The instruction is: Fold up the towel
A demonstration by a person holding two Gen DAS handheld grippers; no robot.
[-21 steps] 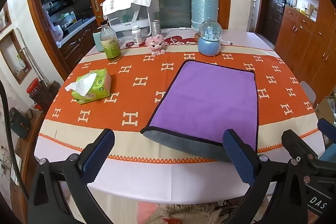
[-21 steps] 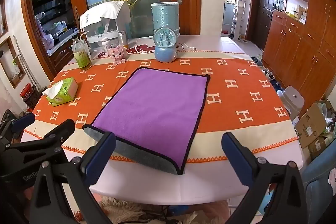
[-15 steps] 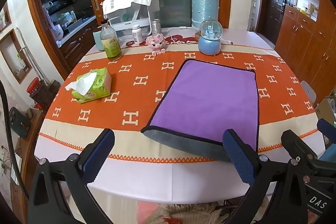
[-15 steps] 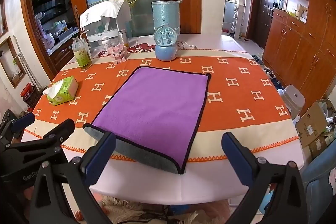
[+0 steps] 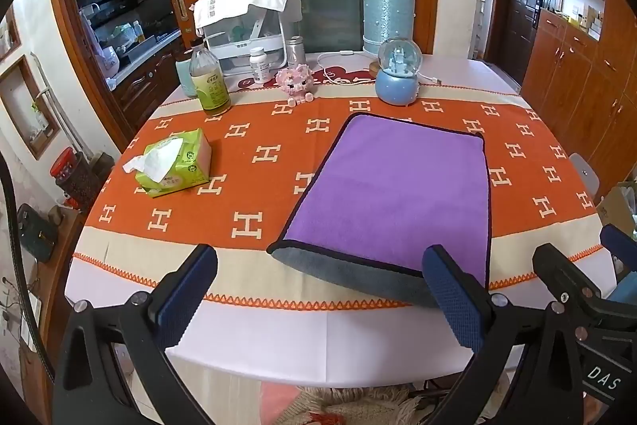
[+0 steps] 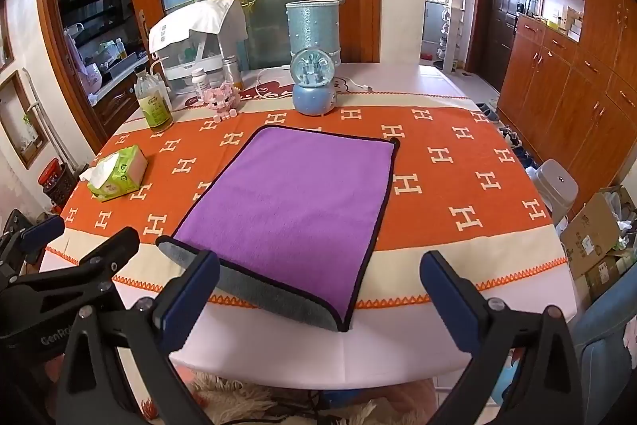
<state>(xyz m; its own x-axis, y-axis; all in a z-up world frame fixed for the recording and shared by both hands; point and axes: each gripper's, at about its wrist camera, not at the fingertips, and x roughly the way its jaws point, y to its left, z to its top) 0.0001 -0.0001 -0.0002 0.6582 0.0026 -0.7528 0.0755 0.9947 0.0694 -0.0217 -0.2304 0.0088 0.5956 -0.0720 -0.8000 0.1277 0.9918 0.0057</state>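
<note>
A purple towel (image 5: 394,190) with a dark border lies flat on the orange patterned tablecloth (image 5: 258,162); its near edge is turned over and shows a grey underside (image 5: 350,273). It also shows in the right wrist view (image 6: 294,202). My left gripper (image 5: 318,289) is open and empty, above the table's near edge, just short of the towel's near left corner. My right gripper (image 6: 318,297) is open and empty, in front of the towel's near right corner (image 6: 340,325). Each gripper shows at the edge of the other's view.
A green tissue pack (image 5: 173,162) lies left of the towel. A bottle (image 5: 209,80), a pink toy (image 5: 298,84), a blue snow globe (image 5: 398,74), a blue cylinder (image 5: 388,20) and a covered rack (image 5: 247,22) stand at the table's far side. Wooden cabinets (image 6: 577,94) line the right.
Both grippers have drawn back and lifted very slightly; the towel sits a little farther up in both views. Nothing was grasped.
</note>
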